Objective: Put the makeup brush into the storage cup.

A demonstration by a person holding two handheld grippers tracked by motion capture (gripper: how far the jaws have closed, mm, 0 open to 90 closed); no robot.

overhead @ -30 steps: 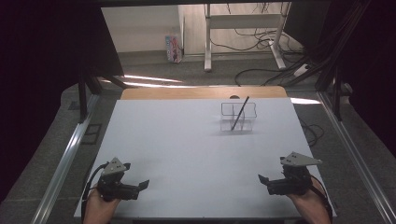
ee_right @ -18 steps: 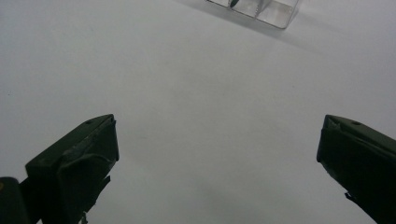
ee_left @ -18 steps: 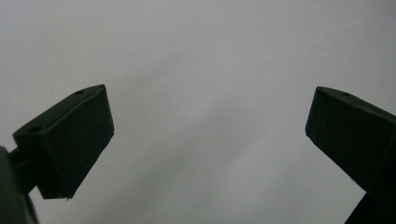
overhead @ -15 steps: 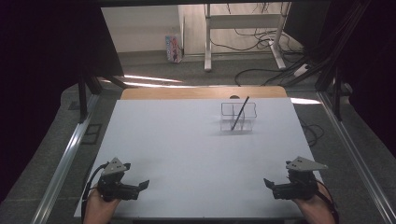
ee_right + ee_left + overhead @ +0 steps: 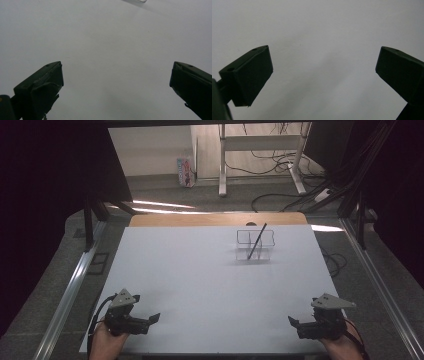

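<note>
Pen point(image 5: 256, 241) stands tilted in the clear holder point(image 5: 255, 245) far up the tabletop point(image 5: 200, 275), seemingly already placed. Your left gripper point(image 5: 150, 319) and right gripper point(image 5: 294, 322) rest at the near edge, jaws spread wide, holding nothing; little looks left.

A white-topped table point(image 5: 200, 280) is seen, with a wooden strip along its far edge. A clear divided holder point(image 5: 255, 245) is set on it, toward the far right.
</note>
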